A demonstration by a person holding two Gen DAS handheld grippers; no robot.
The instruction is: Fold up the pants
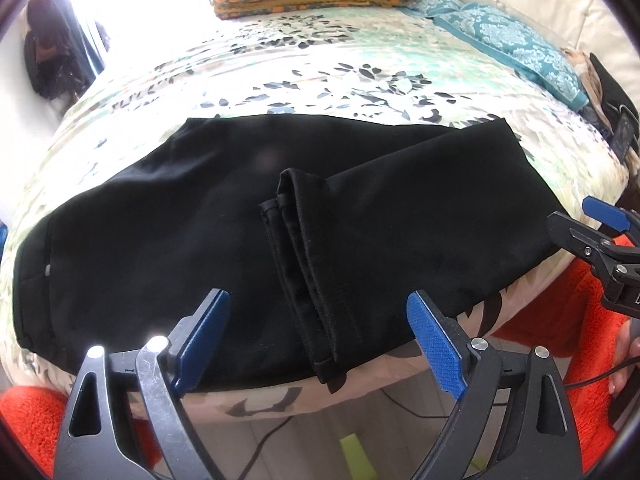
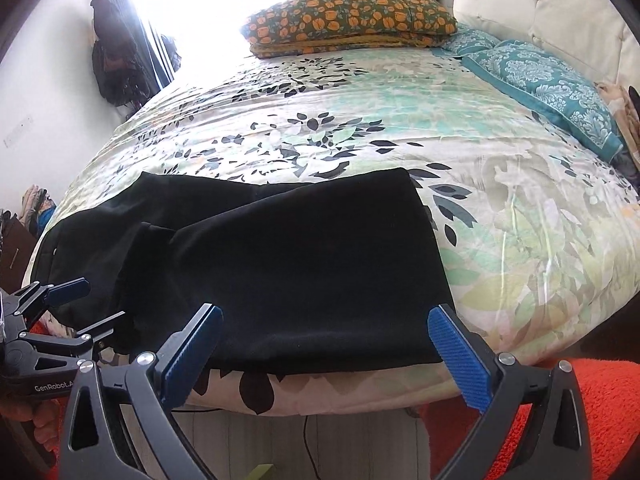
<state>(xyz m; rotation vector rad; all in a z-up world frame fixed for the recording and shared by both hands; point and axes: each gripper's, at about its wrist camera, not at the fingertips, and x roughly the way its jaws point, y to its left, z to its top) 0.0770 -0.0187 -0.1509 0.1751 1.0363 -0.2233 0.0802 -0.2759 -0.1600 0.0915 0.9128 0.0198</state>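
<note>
Black pants (image 1: 160,232) lie flat along the near edge of the bed, folded over with the leg hems (image 1: 296,248) resting across the middle. They also show in the right wrist view (image 2: 304,264), with the fold edge at the right. My left gripper (image 1: 320,332) is open and empty, just above the pants' near edge by the hems. My right gripper (image 2: 326,344) is open and empty at the near edge of the folded part. Each gripper shows in the other's view: the right one (image 1: 600,232) and the left one (image 2: 76,304).
The bed has a floral cover (image 2: 360,128). A folded orange-flowered blanket (image 2: 352,24) and teal pillows (image 2: 552,88) lie at the far side by a cream headboard (image 2: 540,12). An orange rug (image 2: 600,408) and cables lie on the floor below the bed edge.
</note>
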